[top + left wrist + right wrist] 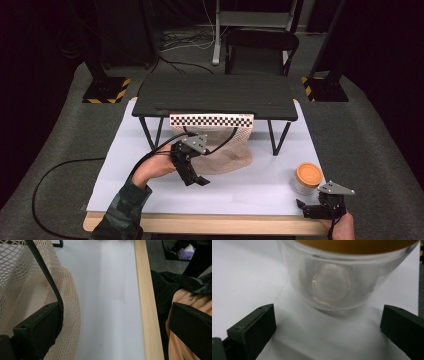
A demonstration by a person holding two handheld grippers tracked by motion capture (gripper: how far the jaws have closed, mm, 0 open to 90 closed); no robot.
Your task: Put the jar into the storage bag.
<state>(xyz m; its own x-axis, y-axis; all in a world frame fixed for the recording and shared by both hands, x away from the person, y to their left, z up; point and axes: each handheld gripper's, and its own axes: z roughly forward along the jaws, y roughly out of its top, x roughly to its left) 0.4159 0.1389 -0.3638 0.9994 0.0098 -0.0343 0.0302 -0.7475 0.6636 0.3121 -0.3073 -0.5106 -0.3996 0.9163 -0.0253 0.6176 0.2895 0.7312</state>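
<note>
On the white bench [150, 165], the right gripper [306, 207] lies low near the front edge with its jaws spread wide and nothing between them, aimed at the clear jar [307, 179] with an orange lid, which stands just beyond the jaw tips (in the right gripper view the jar [334, 282] sits ahead of the gap, not inside it). The left gripper [196, 180] hovers beside the beige mesh bag [227, 152] that hangs from the small black table [215, 95]; its jaws are also wide apart, holding nothing, with the mesh bag [30, 285] touching one jaw.
</note>
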